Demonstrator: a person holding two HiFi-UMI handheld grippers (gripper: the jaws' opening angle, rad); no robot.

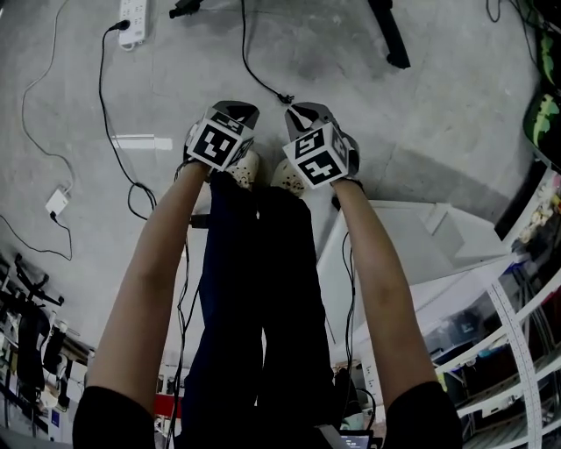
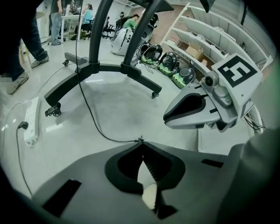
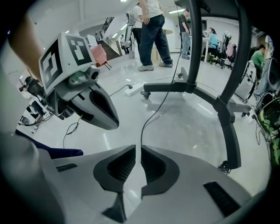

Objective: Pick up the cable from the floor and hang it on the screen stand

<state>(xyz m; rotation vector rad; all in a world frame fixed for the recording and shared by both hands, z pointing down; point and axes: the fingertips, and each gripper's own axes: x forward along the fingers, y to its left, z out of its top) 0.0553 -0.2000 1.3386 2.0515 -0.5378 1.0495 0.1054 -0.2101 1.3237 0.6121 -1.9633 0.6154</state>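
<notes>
Cable (image 1: 283,97) end just ahead of right gripper (image 1: 300,111), stretching away from it; left gripper (image 1: 235,110) slightly farther; both clenched, empty.

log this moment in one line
left tongs: shut, empty | right tongs: shut, empty | cable: on floor, not gripped

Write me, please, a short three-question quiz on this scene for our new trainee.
1. True or false: the cable lies on the floor, held by neither the left tool nor the right tool.
2. The right tool is: A) wide open; B) shut and empty; C) shut on the cable.
3. What white thing lies at the top left edge of the head view?
Key: 1 true; 2 B; 3 the power strip.
</notes>
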